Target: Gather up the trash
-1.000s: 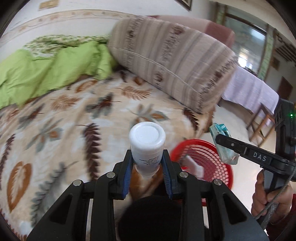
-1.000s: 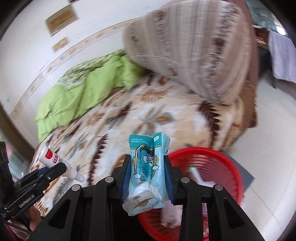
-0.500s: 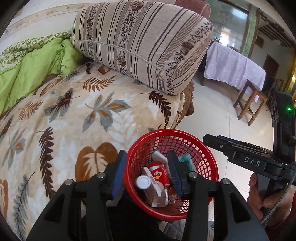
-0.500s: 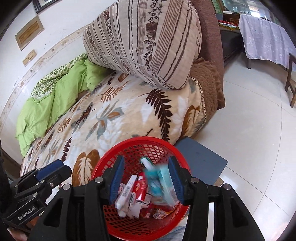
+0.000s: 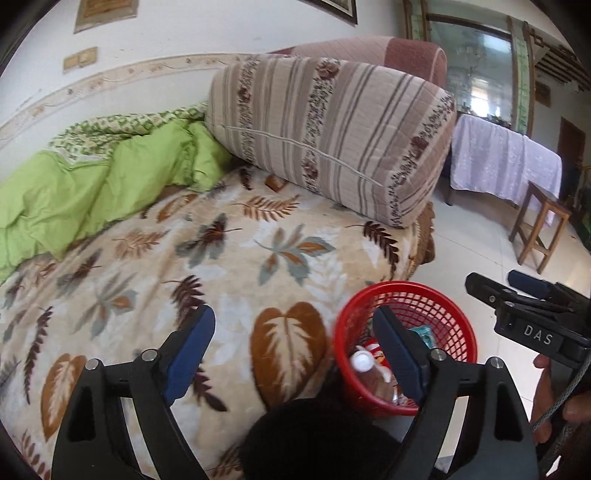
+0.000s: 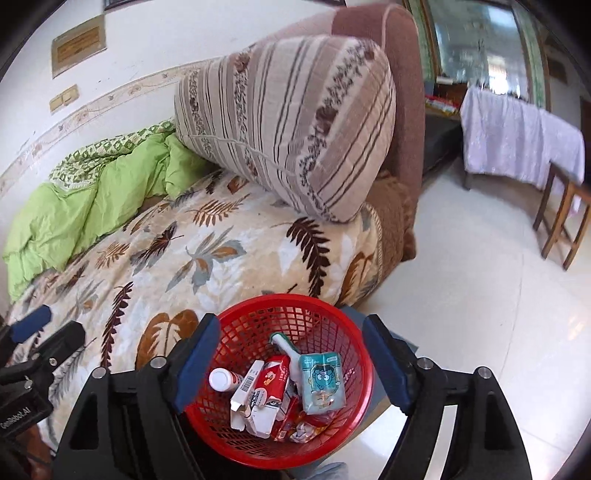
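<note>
Drop step – trash lies in the red basket.
Left tool and right tool opening wide, empty; next – seek more trash.

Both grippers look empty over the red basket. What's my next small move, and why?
Probably swing both back over the bed to look for more trash. The left gripper and right gripper are opening with nothing between the jaws; the bottle and teal packet lie in the red basket.

White wall at twelve o'clock, leaf-print bed below it, glossy pale floor at three, daylight at the window.
</note>
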`<state>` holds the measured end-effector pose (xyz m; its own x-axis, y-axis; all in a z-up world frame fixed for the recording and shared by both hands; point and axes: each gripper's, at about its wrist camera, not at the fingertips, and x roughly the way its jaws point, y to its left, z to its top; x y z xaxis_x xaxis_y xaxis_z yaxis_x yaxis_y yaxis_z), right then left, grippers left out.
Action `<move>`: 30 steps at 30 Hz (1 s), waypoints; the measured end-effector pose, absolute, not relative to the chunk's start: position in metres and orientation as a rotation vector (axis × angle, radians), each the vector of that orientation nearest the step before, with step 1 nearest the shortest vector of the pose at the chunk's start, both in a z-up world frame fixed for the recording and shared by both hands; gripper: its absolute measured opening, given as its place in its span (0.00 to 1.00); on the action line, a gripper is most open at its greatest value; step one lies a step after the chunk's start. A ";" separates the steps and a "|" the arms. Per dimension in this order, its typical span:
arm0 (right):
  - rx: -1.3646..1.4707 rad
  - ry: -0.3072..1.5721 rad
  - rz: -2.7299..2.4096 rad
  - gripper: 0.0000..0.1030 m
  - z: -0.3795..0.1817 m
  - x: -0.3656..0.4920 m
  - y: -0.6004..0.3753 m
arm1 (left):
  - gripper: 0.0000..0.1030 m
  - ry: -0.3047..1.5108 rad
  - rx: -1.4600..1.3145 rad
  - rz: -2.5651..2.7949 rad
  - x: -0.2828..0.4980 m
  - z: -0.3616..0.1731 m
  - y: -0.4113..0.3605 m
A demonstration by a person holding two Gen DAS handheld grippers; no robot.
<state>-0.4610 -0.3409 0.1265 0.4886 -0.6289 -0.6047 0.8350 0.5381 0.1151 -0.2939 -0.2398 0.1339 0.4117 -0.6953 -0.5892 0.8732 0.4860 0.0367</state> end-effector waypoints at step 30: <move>0.225 0.545 -1.024 0.99 0.127 -0.438 -0.272 | 1.00 0.477 0.356 -0.758 -0.269 0.124 -0.160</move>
